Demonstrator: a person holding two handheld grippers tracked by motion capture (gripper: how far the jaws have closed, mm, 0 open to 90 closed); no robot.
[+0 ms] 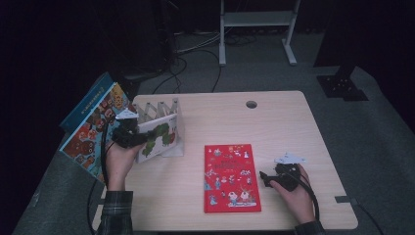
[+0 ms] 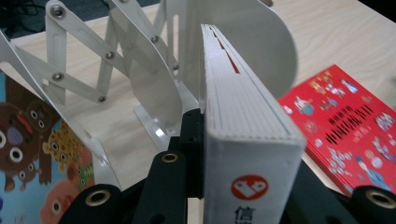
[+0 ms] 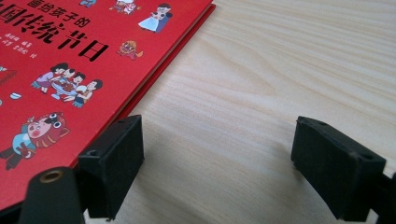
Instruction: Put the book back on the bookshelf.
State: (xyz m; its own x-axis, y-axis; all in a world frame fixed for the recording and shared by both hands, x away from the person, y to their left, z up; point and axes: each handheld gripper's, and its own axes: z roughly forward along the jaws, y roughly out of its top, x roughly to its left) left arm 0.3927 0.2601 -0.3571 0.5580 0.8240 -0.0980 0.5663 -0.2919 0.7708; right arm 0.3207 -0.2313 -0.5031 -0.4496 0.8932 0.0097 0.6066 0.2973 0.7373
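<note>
Left gripper view: left tongs point(image 2: 243, 186) clamp the white book point(image 2: 247, 121); right tongs point(image 3: 219, 163) gape, empty.

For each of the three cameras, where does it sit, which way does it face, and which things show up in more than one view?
High view: above the person's side, looking forward and down at the table; both forearms, left gripper and right gripper show.
Left gripper view: rides that gripper, looking along its jaws clamped on the white book toward the white rack.
Right gripper view: low over the table, open jaws beside the red book.
Shared: the red book appears in all three views.
</note>
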